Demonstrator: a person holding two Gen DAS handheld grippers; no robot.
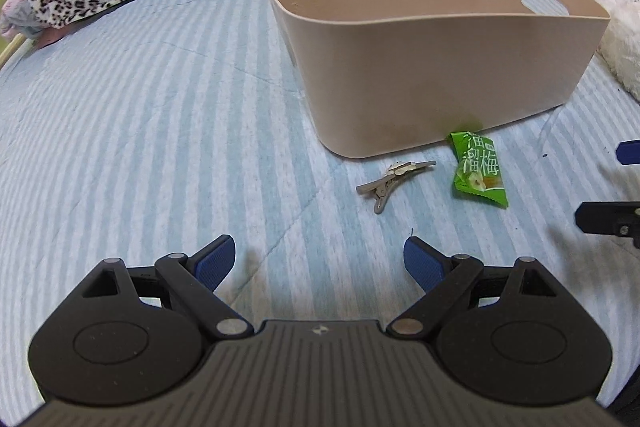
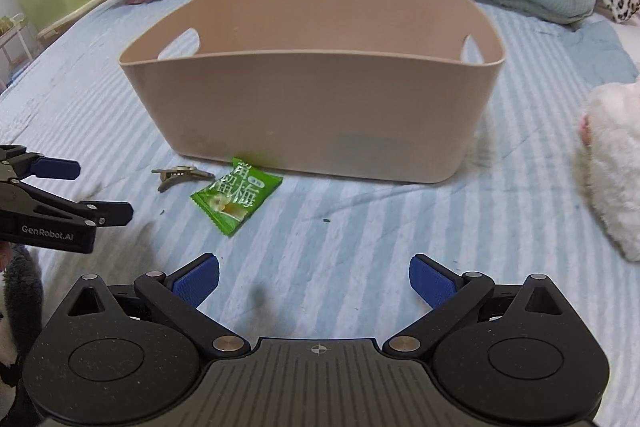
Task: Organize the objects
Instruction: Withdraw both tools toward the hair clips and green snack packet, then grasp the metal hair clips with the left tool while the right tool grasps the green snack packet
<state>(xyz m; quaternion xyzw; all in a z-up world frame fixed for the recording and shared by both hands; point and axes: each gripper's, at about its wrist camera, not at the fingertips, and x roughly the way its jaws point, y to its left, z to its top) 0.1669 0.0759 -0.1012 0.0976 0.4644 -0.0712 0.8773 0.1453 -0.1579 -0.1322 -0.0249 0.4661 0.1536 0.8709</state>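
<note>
A beige bin (image 2: 312, 115) was seen standing on a blue-striped bed (image 2: 380, 227), its inside apparently bare as far as the walls allowed a look. Two loose things lay just before its near wall: a green snack packet (image 2: 236, 197), one corner touching or nearly touching the bin's base, and a grey hair clip (image 1: 394, 179) just beside the packet, apart from the bin. Neither had been picked up.

The left gripper (image 1: 320, 261) was held low over the bed with its jaws spread wide and nothing between them; the right gripper (image 2: 314, 281) was likewise held with jaws spread and empty — both short of the two things.

The step in hand was judged to be a first pick. The clip, lying nearer the left gripper, would best be taken across its narrow body, with the jaws lowered until the soft bedding was lightly pressed, since a thin thing sinks into cloth. The packet — flat and slippery — would be better pinched at a raised crimped edge than pressed flat, then lifted clear over the rim before release.
</note>
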